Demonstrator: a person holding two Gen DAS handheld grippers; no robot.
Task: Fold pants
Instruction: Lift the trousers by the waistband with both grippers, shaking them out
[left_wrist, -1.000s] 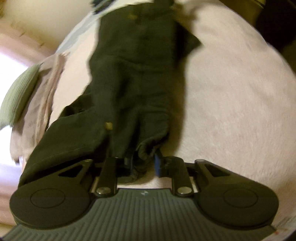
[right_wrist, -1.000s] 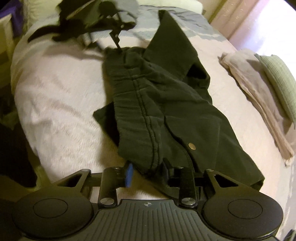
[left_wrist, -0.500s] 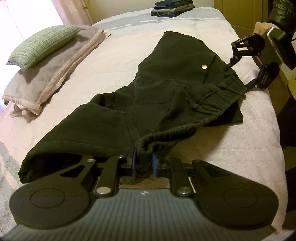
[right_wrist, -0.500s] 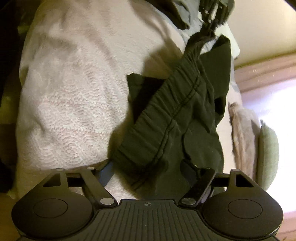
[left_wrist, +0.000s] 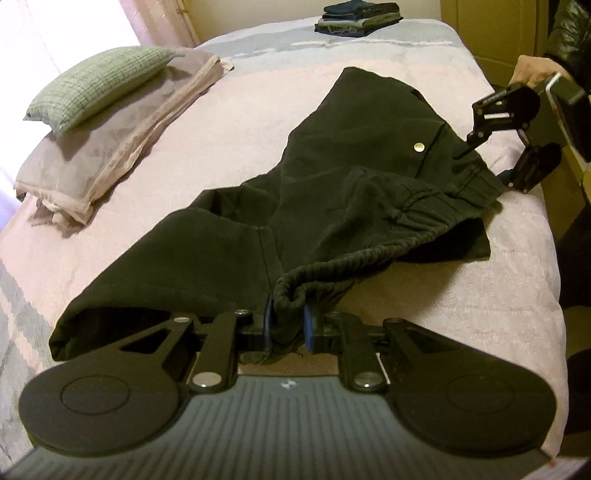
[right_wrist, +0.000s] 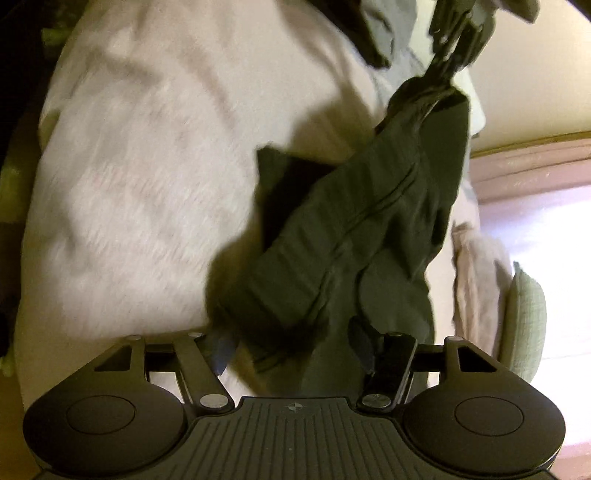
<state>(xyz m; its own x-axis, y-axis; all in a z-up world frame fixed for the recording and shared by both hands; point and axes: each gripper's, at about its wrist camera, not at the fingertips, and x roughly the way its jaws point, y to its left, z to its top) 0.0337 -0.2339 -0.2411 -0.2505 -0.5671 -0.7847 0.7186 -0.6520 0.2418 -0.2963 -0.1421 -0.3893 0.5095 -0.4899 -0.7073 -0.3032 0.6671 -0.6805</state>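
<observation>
Dark green pants (left_wrist: 351, 192) lie crumpled across the pale pink bed (left_wrist: 480, 288). My left gripper (left_wrist: 288, 325) is shut on a bunched elastic edge of the pants at the near end. In the left wrist view my right gripper (left_wrist: 495, 162) sits at the far right end of the waistband, held by a person's hand (left_wrist: 532, 70). In the right wrist view my right gripper (right_wrist: 291, 350) stands open, fingers wide apart, with the pants (right_wrist: 351, 240) loose between them. The left gripper (right_wrist: 443, 74) pinches the far end there. That view is blurred.
A green pillow (left_wrist: 99, 85) rests on folded beige bedding (left_wrist: 122, 136) at the back left. A stack of folded clothes (left_wrist: 362, 18) sits at the far end of the bed. A wooden cabinet (left_wrist: 498, 33) stands beside the bed's right edge.
The pants came down from hanging stretched to lying on the bed. My right gripper's fingers spread apart and let the fabric go slack. The left gripper kept its hold.
</observation>
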